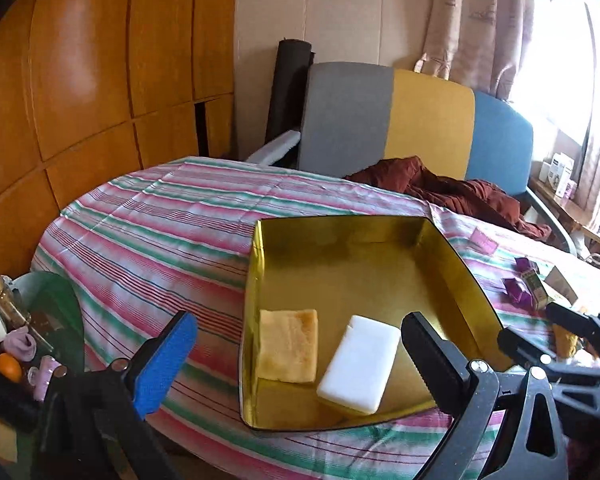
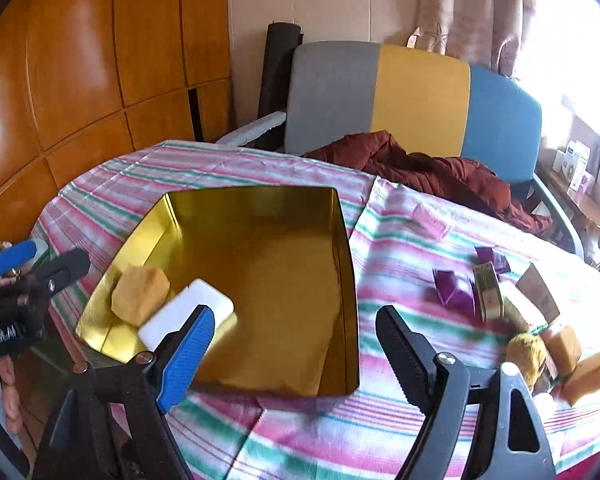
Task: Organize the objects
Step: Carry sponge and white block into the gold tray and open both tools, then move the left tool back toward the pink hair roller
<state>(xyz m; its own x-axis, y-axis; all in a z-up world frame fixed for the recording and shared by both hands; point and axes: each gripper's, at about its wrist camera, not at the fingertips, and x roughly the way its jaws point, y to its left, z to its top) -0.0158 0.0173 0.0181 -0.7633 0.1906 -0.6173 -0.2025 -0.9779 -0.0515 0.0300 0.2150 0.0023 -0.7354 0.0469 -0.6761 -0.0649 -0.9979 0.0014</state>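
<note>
Both tools, left tool (image 1: 296, 354) and right tool (image 2: 292, 350), gaped empty; ahead of them, two blocks (image 1: 288, 344) lay in the gold tray (image 1: 380, 240), several boxes (image 2: 488, 292) waiting to the right.

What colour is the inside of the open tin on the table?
Shiny gold, floor and walls alike; the tin shows best in the left wrist view.

Open gold tray (image 2: 260, 288) interior beyond sponge (image 2: 140, 296) and soap (image 2: 188, 312)
</note>
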